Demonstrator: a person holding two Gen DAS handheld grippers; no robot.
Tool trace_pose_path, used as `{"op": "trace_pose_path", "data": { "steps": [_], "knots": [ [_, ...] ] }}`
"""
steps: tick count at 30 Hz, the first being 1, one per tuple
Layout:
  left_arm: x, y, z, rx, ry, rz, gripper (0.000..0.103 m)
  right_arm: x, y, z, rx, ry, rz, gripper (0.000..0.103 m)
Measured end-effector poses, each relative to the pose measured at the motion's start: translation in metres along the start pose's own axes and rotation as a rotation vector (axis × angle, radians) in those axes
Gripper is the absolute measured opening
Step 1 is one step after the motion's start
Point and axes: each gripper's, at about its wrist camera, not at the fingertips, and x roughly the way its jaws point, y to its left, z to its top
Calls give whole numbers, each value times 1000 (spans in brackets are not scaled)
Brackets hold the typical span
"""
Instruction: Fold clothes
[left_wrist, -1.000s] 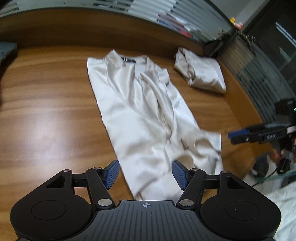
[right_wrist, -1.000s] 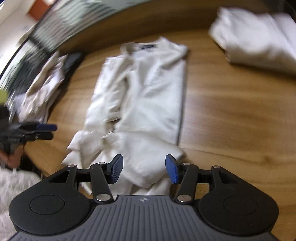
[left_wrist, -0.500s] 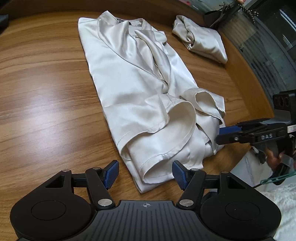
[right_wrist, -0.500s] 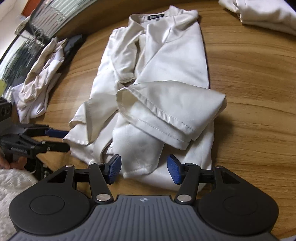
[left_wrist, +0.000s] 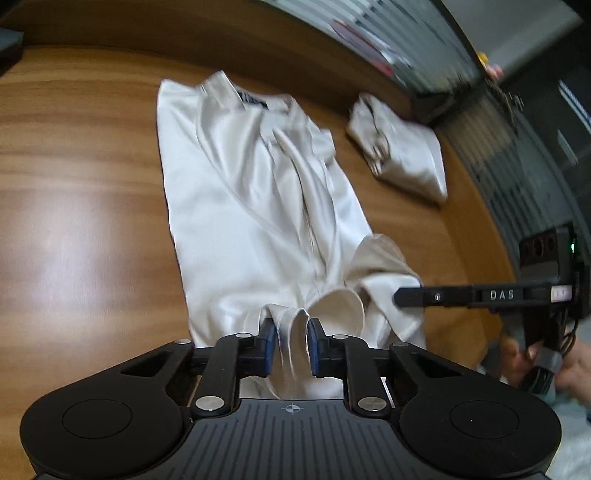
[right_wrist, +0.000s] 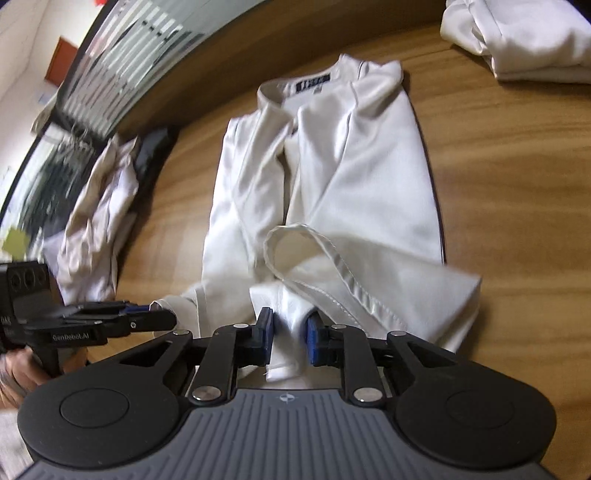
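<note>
- Shirt (left_wrist: 258, 206): white, satiny, lying lengthwise on the wooden table (left_wrist: 81, 192), collar with dark label at the far end, hem end nearest me. Sleeves are folded in over the body.
- My left gripper (left_wrist: 290, 345): jaws have just been closing; the blue pads now pinch a bunched fold of the shirt's near edge, cloth standing up between them.
- My right gripper (right_wrist: 289, 341): jaws have likewise just been closing, and they clamp a gathered piece of the same hem end. A hemmed sleeve cuff loops just beyond its fingertips.
- Seen from the left wrist, the right gripper reaches in from the right side with its tip against the shirt's near right corner; my hand (left_wrist: 517, 354) is on its handle.
- Seen from the right wrist, the left gripper comes in from the left, its tip at the shirt's near left edge.
- Folded white garment (left_wrist: 399, 158): on the table, apart from the shirt, beyond its far right side.
- Crumpled pale garment (right_wrist: 96, 214): at the table's left edge in the right-wrist view.
- Both views are motion-blurred.
</note>
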Motion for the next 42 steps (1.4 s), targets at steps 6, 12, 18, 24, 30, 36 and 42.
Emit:
{"op": "trace_pose_path", "data": {
  "steps": [6, 12, 18, 24, 30, 36, 42],
  "knots": [
    [2, 10, 45, -95, -84, 21, 32, 7, -5, 51, 31, -51, -21, 44],
    [-16, 8, 71, -62, -150, 34, 41, -3, 2, 76, -26, -108, -59, 44],
    [-25, -3, 62, 112, -93, 66, 47, -19, 16, 60, -128, -85, -37, 44],
    [-24, -6, 31, 246, 27, 61, 47, -4, 35, 30, -243, 72, 23, 44],
    [-24, 2, 13, 261, 62, 73, 47, 38, 56, 7, -281, 227, 125, 44],
    [-27, 4, 11, 269, 44, 112, 47, 57, 65, 23, -311, 131, 61, 43],
    [-19, -5, 15, 315, 15, 181, 47, 41, 59, 51, -275, -106, -47, 43]
  ]
}}
